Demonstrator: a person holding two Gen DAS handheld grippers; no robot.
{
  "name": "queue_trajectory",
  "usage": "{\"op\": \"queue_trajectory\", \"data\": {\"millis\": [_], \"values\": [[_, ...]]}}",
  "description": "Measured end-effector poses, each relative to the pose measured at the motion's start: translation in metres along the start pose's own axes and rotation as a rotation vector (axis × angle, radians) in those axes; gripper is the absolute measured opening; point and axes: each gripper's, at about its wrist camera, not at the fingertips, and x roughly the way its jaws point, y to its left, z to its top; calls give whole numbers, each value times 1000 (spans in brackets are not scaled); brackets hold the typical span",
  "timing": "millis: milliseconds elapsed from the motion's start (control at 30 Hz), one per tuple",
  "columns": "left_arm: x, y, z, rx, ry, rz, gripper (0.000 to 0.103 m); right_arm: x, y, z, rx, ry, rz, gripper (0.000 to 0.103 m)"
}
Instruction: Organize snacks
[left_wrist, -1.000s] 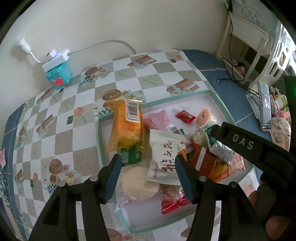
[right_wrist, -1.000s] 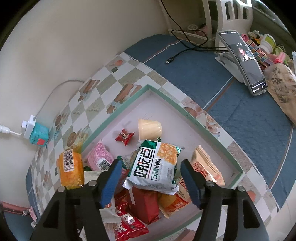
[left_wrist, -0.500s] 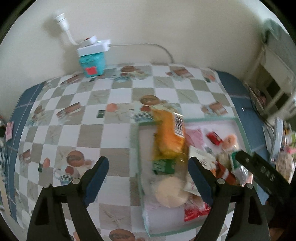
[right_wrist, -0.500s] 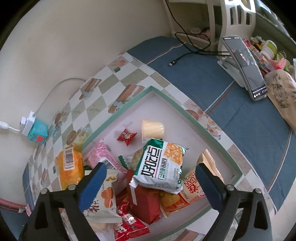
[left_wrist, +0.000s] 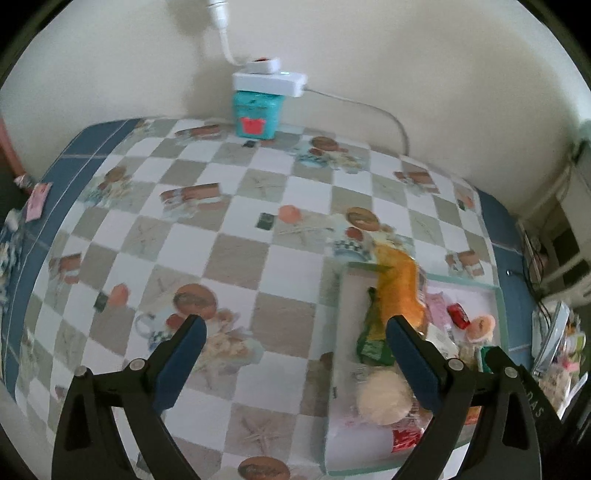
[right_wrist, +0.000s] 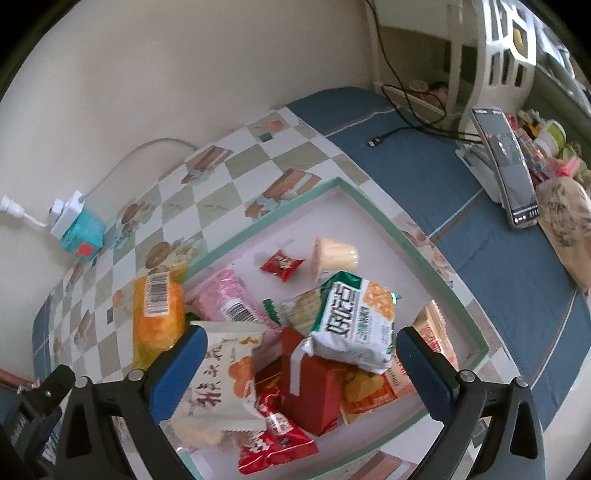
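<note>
A green-rimmed tray (right_wrist: 373, 205) holds a heap of snacks: an orange pack (right_wrist: 157, 321), a pink pack (right_wrist: 225, 302), a green-and-white pack (right_wrist: 354, 321), a red box (right_wrist: 310, 387), a beige pack (right_wrist: 221, 387), a small red candy (right_wrist: 282, 264) and a jelly cup (right_wrist: 334, 254). My right gripper (right_wrist: 295, 350) is open and empty above the heap. My left gripper (left_wrist: 295, 339) is open and empty over the checked tablecloth, left of the tray (left_wrist: 341, 295); the orange pack (left_wrist: 399, 291) lies by its right finger.
A teal box with a white power strip (left_wrist: 258, 107) stands at the wall. A phone on a stand (right_wrist: 509, 166), a cable and a brown bag (right_wrist: 565, 225) lie on the blue cloth at the right. A white shelf stands behind.
Both grippers have opened wide. My left gripper has swung left, off the tray and over the checked cloth. My right gripper has stayed over the heap.
</note>
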Motion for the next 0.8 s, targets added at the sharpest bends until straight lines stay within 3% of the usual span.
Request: {"op": "queue_trajectory", "data": {"millis": [200, 300, 433, 800], "values": [[-18, 29, -6, -35, -54, 93, 98, -12, 22, -16, -75, -16, -11, 103], [-22, 46, -12, -57, -50, 100, 98, -18, 34, -26, -111, -25, -4, 103], [-29, 68, -23, -106, -34, 165, 98, -24, 47, -41, -152, -28, 17, 103], [-38, 94, -54, -85, 7, 185, 98, -31, 75, -91, -271, -12, 4, 103]]}}
